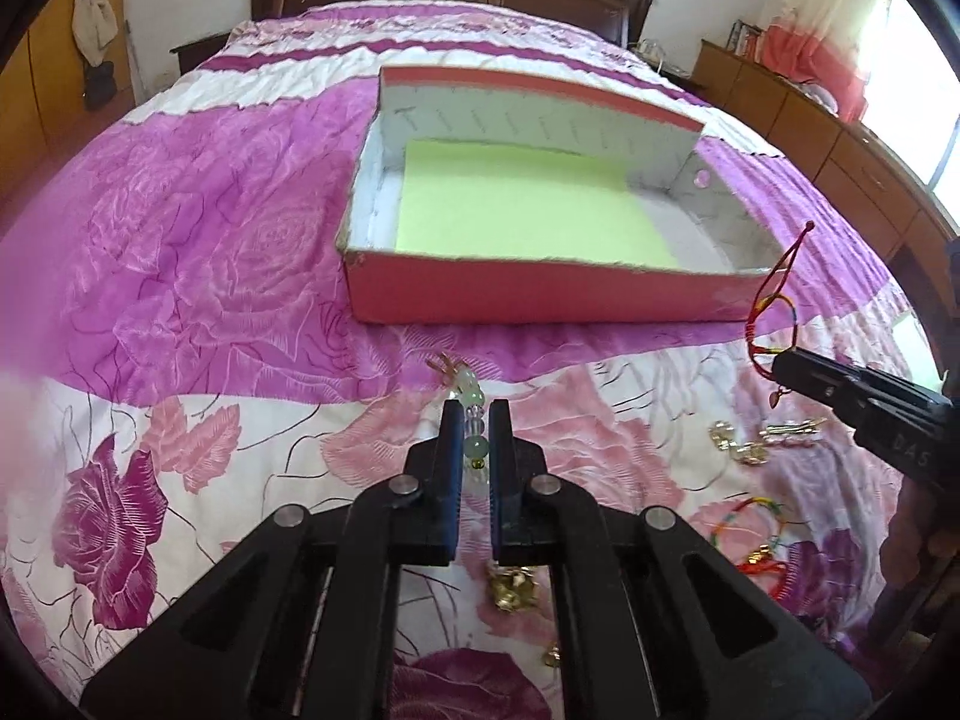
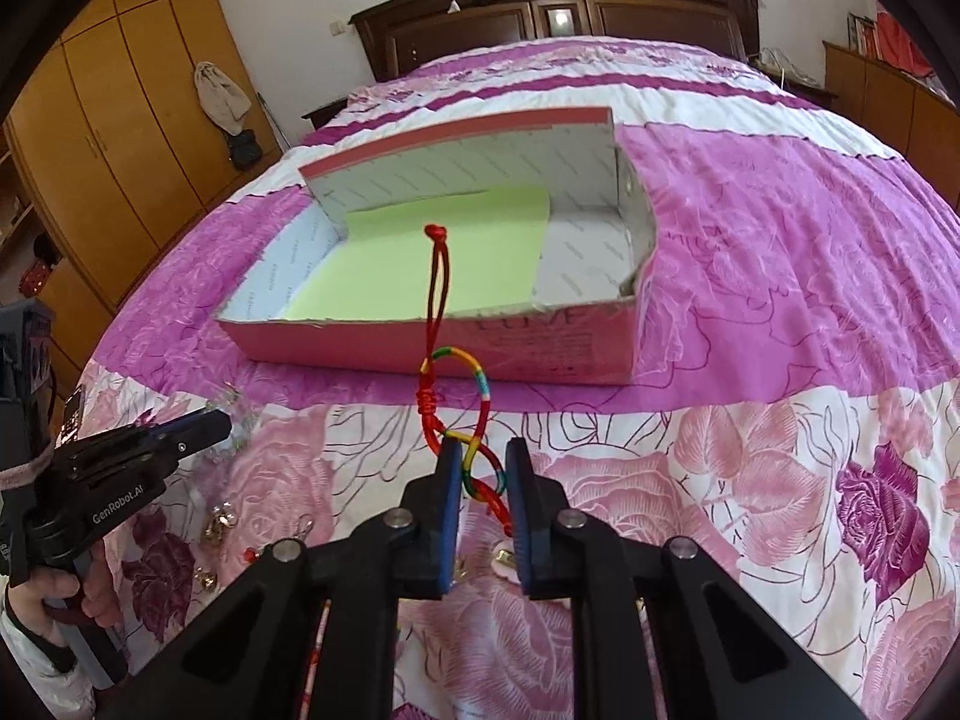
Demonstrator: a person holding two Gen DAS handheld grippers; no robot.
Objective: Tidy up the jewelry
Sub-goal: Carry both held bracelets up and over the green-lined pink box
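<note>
Left gripper (image 1: pixel 474 414): jaws clamped on a beaded bracelet (image 1: pixel 471 402) of pale green and clear beads, which pokes out past the tips above the bedspread (image 1: pixel 210 240).
Right gripper (image 2: pixel 483 456): jaws pinched on a red cord bracelet (image 2: pixel 474 414) with rainbow wrapping; its knotted tail stands up in front of the box.
Box (image 1: pixel 540 294): an open pink cardboard box with a green sheet (image 1: pixel 516 204) on its floor, lying on the bed beyond both grippers, nothing in it yet.
Loose jewelry (image 1: pixel 741 447): gold pieces and another coloured cord lie on the quilt near the grippers, outside the box.
Risk, beads: only part of the strand sits between the pads, so a jolt could probably let the round beads roll free and drop onto the busy floral print (hard to spot there).
Risk, cord: the dangling loop could snag the box's near wall if carried too low.
Risk, crowding: both grippers heading for one box might tangle strand and cord.
Edges: the far wall stands taller than the near one, so entry from the front looks easiest.
Open room: quilt to the left and right of the box is bare.
</note>
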